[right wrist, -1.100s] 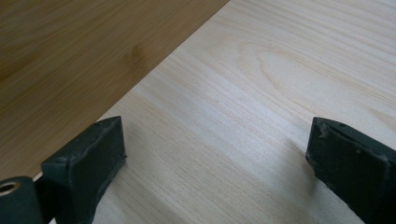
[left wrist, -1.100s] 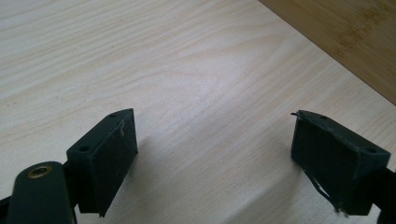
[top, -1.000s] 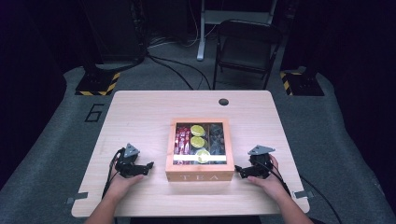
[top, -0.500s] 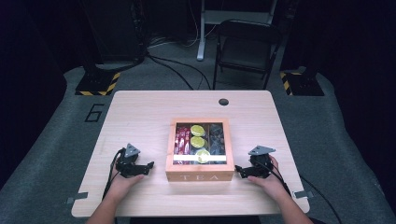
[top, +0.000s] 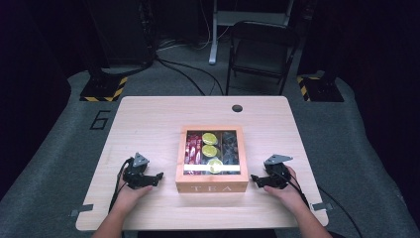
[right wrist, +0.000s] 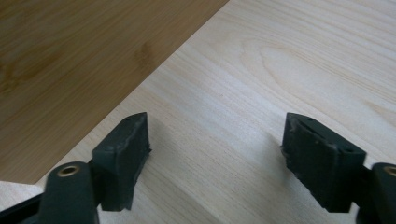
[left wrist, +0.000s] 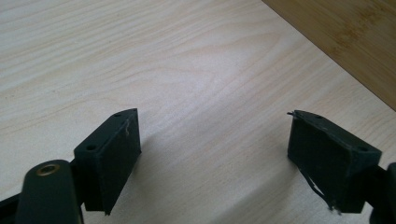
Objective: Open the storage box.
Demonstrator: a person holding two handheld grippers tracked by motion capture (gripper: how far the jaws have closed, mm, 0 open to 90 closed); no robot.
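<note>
A wooden tea box (top: 212,187) with a glass lid and "TEA" on its front stands at the middle front of the light wooden table (top: 148,124). Tea bags and yellow-green packets show through the lid. My left gripper (top: 157,177) rests on the table left of the box and points at its side (left wrist: 345,46). Its jaws (left wrist: 212,119) have just been closing a little, are still wide and have nothing between them. My right gripper (top: 254,177) lies right of the box and faces its wall (right wrist: 70,70). Its jaws (right wrist: 215,121) have been closing too, also around nothing.
A round cable hole (top: 237,108) sits near the table's far edge. Behind the table stand a folding chair (top: 260,49) and two stands with yellow-black striped bases (top: 104,89). Cables trail from both grippers off the front edge.
</note>
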